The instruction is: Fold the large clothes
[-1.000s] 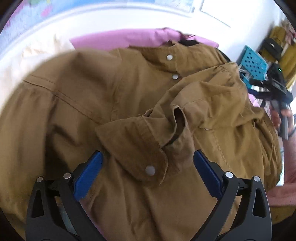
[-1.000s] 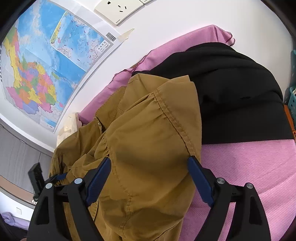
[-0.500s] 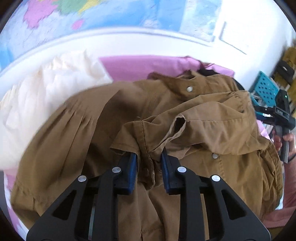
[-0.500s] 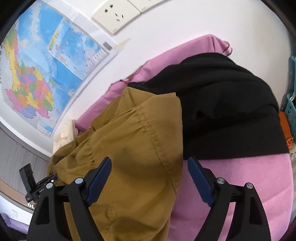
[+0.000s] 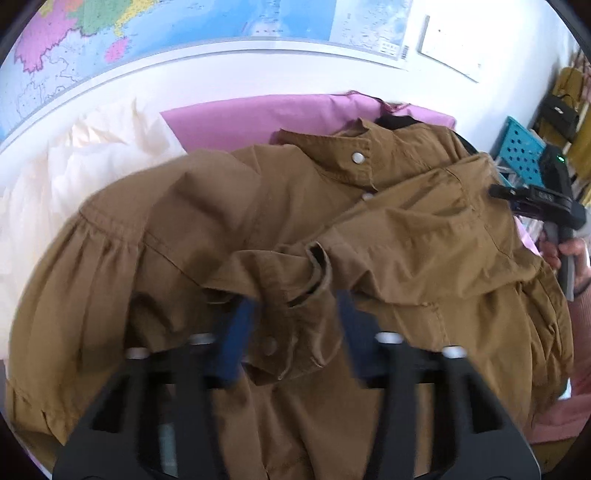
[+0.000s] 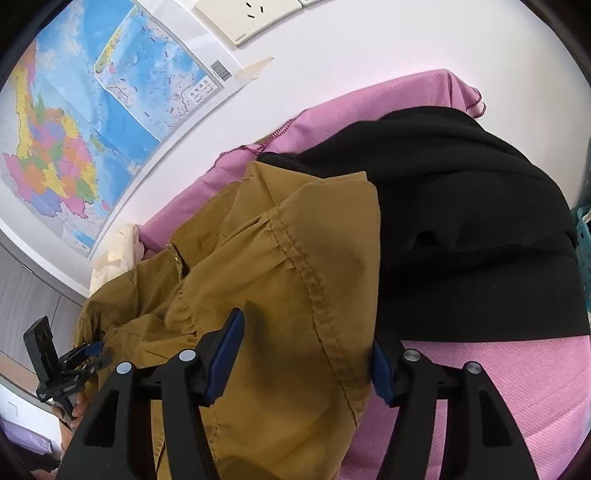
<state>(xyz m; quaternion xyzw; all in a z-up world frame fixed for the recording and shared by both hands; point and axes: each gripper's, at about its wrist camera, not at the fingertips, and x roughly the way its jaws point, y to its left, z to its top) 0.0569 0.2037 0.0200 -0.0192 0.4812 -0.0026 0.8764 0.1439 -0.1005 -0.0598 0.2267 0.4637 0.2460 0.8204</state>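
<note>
A mustard-brown jacket [image 5: 184, 221] with snap buttons lies rumpled on a pink cloth [image 5: 240, 118]. My left gripper [image 5: 291, 328] has the bunched sleeve cuff [image 5: 295, 295] between its blue pads, which touch it on both sides while the jaws ease open a little. In the right wrist view a gathered, stitched edge of the jacket [image 6: 295, 240] runs between the jaws of my right gripper [image 6: 303, 362]. Those jaws are closing and still stand wide, not pinching the cloth. Each gripper also shows in the other's view: the right gripper [image 5: 546, 206] and the left gripper [image 6: 74, 365].
A black garment [image 6: 461, 221] lies on the pink cloth [image 6: 498, 387] right beside the jacket. A cream garment [image 5: 55, 184] lies at the left. A blue crate [image 5: 524, 151] stands at the far right. The wall with a map [image 6: 74, 129] and a socket [image 6: 247, 14] is close behind.
My left gripper went from wide open to closed on the sleeve cuff, then the gap grew slightly. The right jaws have come in around the jacket's stitched edge.
</note>
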